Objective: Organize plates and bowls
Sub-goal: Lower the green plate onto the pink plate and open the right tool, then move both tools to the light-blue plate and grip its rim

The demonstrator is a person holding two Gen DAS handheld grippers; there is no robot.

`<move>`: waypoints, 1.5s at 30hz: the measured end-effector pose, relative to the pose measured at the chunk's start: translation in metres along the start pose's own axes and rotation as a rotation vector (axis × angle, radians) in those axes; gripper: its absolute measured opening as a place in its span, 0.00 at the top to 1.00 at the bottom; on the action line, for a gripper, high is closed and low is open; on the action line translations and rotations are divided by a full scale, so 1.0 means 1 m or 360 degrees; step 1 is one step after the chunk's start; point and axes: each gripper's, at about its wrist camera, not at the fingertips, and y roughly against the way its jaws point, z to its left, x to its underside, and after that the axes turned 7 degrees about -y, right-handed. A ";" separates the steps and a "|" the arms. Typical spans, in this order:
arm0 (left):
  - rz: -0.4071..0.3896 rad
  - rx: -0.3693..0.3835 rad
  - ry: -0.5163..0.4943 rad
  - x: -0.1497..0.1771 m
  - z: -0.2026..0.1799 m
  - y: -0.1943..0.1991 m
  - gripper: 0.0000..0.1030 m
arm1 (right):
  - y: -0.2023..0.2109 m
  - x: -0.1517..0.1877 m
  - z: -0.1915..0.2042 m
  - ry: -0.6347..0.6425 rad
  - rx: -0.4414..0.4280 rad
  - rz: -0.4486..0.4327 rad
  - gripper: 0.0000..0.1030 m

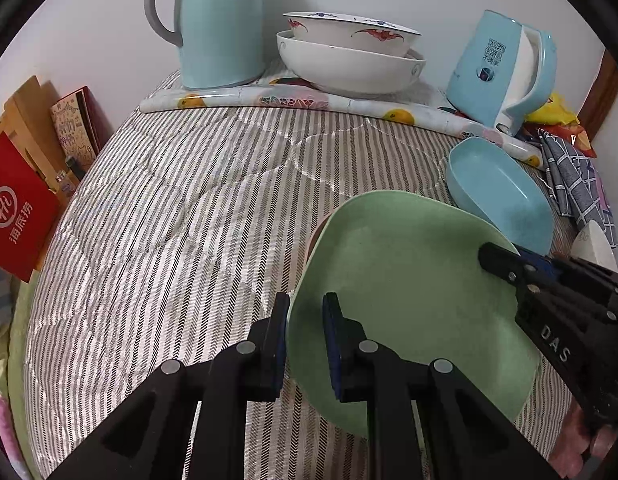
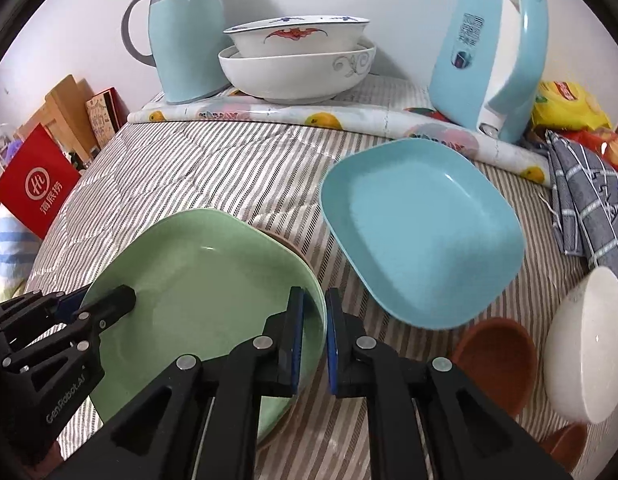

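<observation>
A green square plate (image 1: 409, 292) (image 2: 205, 280) lies on the striped bed cover over a pinkish plate whose edge (image 1: 315, 236) peeks out. My left gripper (image 1: 307, 340) straddles the green plate's left rim, one finger on each side of it, with a gap. My right gripper (image 2: 315, 340) straddles its right rim the same way; it shows in the left wrist view (image 1: 509, 264), and the left gripper shows in the right wrist view (image 2: 109, 304). A blue square dish (image 2: 421, 232) (image 1: 501, 192) lies to the right. Two stacked white bowls (image 1: 349, 56) (image 2: 297, 64) stand at the back.
A teal jug (image 1: 217, 24) and a blue kettle (image 1: 505, 72) stand at the back on a rolled fruit-print mat (image 1: 309, 100). A white bowl (image 2: 585, 344) and a brown bowl (image 2: 497, 352) sit at the right. A checked cloth (image 2: 589, 196) lies beside them. Red box (image 1: 17, 208) at left.
</observation>
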 end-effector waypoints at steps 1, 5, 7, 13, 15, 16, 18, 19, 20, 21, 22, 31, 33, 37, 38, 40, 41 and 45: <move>0.0007 0.0007 0.0003 0.000 0.001 -0.001 0.84 | -0.001 -0.001 0.001 0.0007 -0.0003 -0.0003 0.89; 0.0010 0.0022 0.0009 0.000 0.002 0.001 0.84 | -0.007 -0.002 0.003 0.0044 -0.0014 0.0001 0.87; -0.0001 0.0049 0.0011 0.000 0.003 0.004 0.84 | -0.009 -0.003 0.003 0.0049 -0.0018 -0.0001 0.86; -0.0025 0.0073 0.0029 0.000 0.005 0.014 0.84 | -0.013 -0.003 0.005 0.0073 -0.0003 -0.0007 0.86; -0.0021 0.0078 0.0033 0.000 0.005 0.014 0.84 | -0.013 -0.003 0.005 0.0071 -0.0005 -0.0003 0.84; -0.0022 0.0075 0.0034 0.000 0.005 0.015 0.84 | -0.012 -0.002 0.005 0.0069 -0.0006 -0.0002 0.84; -0.0013 0.0071 0.0029 0.000 0.003 0.014 0.84 | -0.009 -0.001 0.004 0.0062 -0.0011 -0.0002 0.81; -0.0010 0.0072 0.0030 0.001 0.002 0.015 0.84 | -0.006 0.000 0.003 0.0057 -0.0017 0.0006 0.75; -0.0011 0.0073 0.0032 0.001 0.002 0.015 0.84 | -0.004 0.002 0.003 0.0055 -0.0023 0.0008 0.69; -0.0014 0.0072 0.0034 0.001 0.002 0.016 0.84 | -0.001 0.003 0.002 0.0055 -0.0026 0.0003 0.68; -0.0018 0.0065 0.0035 0.000 0.001 0.018 0.84 | 0.003 0.005 0.002 0.0055 -0.0027 -0.0004 0.66; -0.0082 0.0013 0.0077 -0.001 0.002 0.038 0.84 | 0.041 0.009 -0.026 -0.0042 -0.0017 -0.0075 0.53; -0.0094 0.0016 0.0079 -0.003 0.002 0.043 0.84 | 0.049 0.009 -0.034 -0.0067 -0.0016 -0.0088 0.53; -0.0111 0.0032 0.0079 -0.007 -0.004 0.049 0.84 | 0.061 0.009 -0.047 -0.0113 -0.0001 -0.0106 0.49; -0.0115 0.0038 0.0077 -0.009 -0.007 0.050 0.84 | 0.064 0.009 -0.051 -0.0127 0.0013 -0.0115 0.49; -0.0119 0.0055 0.0072 -0.012 -0.014 0.051 0.84 | 0.070 0.010 -0.057 -0.0141 0.0037 -0.0122 0.49; -0.0123 0.0063 0.0068 -0.015 -0.019 0.052 0.84 | 0.074 0.009 -0.061 -0.0148 0.0051 -0.0133 0.49; -0.0146 0.0090 0.0036 -0.027 -0.037 0.053 0.84 | 0.085 0.007 -0.076 -0.0166 0.0110 -0.0162 0.49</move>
